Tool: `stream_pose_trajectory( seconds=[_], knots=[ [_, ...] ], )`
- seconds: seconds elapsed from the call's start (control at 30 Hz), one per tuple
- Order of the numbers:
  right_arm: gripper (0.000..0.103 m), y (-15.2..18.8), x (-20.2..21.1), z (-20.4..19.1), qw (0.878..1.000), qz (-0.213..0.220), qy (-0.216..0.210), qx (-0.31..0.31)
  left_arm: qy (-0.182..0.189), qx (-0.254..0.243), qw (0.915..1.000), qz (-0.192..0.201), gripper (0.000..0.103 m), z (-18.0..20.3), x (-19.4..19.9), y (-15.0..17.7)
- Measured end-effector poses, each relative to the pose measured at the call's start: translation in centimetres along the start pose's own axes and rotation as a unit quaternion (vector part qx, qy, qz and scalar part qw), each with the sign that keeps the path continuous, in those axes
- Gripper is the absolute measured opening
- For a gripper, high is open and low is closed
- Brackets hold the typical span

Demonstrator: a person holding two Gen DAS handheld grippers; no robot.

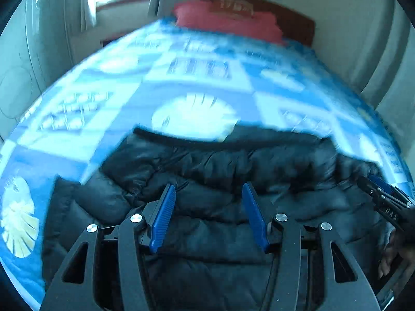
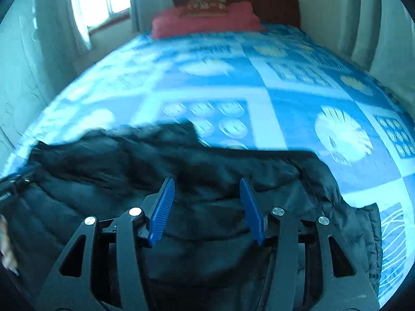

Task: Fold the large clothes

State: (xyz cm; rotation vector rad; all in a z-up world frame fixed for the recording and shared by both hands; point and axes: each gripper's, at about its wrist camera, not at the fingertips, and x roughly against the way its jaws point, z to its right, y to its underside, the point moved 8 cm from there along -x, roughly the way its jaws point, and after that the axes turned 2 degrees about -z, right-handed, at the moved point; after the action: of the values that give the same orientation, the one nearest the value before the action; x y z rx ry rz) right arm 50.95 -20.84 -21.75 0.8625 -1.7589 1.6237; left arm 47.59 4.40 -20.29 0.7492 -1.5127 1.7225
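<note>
Both the left gripper [image 1: 208, 194] and right gripper [image 2: 206, 190], fingers parted and empty, hover over the black quilted puffer jacket [image 1: 220, 171] on the blue patterned bed [image 1: 181, 77], likely needing an edge pinched next.

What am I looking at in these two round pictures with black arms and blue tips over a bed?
Each picture comes from a fisheye camera on a hand-held two-finger gripper, looking along its fingers. One view shows the left gripper, the other the right gripper; the blue strips are finger pads. Both stand open above a black puffer jacket lying on a bed with a blue patterned cover. Neither holds anything. A red pillow sits at the headboard. The right gripper also shows at the left view's right edge.
</note>
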Motion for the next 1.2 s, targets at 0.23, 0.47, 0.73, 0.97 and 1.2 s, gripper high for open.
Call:
stream_pose_trajectory(
  seconds=[0.23,0.47,0.73,0.97,1.2],
  knots=[
    [0.053,0.4,-0.8,0.0,1.000,0.000,0.003,-0.004,-0.046,-0.038,0.9982,0.000,0.055,0.8,-2.1,0.7],
    [0.057,2.9,6.1,3.5,0.999,0.009,0.041,0.017,-0.018,-0.017,0.9996,0.012,0.056,-1.8,5.2,2.0],
    [0.062,6.2,3.7,5.2,0.999,0.020,0.041,0.004,-0.021,-0.009,0.9997,0.011,0.058,-3.9,2.4,5.1],
    [0.069,6.8,10.9,6.6,0.999,0.036,0.018,-0.036,-0.025,0.019,0.9994,0.015,0.059,-4.8,7.5,6.1],
    [0.083,14.8,16.5,11.5,0.994,0.034,0.041,-0.098,-0.052,0.127,0.9896,0.045,0.075,-10.0,14.9,13.6]
  ],
)
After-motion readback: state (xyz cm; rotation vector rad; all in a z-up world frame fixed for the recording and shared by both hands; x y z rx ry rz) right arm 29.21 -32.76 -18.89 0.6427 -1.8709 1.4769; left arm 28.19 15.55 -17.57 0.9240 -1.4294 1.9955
